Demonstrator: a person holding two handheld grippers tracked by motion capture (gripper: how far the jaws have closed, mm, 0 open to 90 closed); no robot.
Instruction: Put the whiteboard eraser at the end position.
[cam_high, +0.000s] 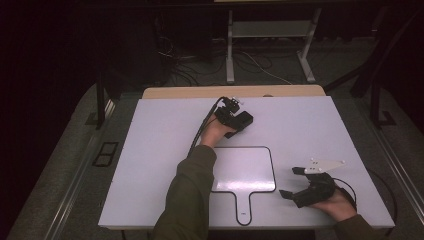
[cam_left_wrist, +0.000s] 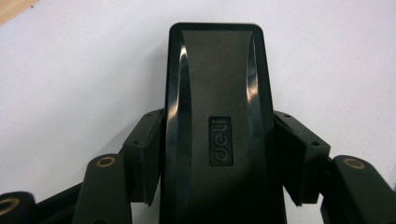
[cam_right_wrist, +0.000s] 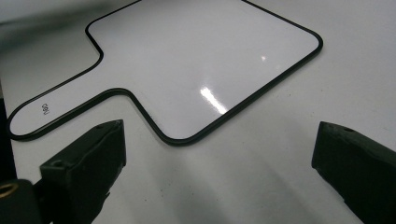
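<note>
Two grippers at work. Left gripper (cam_left_wrist: 217, 154) jaws clamped on flanks of black eraser (cam_left_wrist: 217, 93), which juts forward between them, low over white tabletop (cam_left_wrist: 70, 70). Right gripper (cam_right_wrist: 219, 172) jaws spread, empty; whiteboard paddle (cam_right_wrist: 196, 60) lies ahead of them. Likely carrying step; next, bring eraser to paddle.

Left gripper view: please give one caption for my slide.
Left claw grips a black rectangular plastic eraser on the white table.

Dim room, seemingly grey floor (cam_high: 60, 200)
</note>
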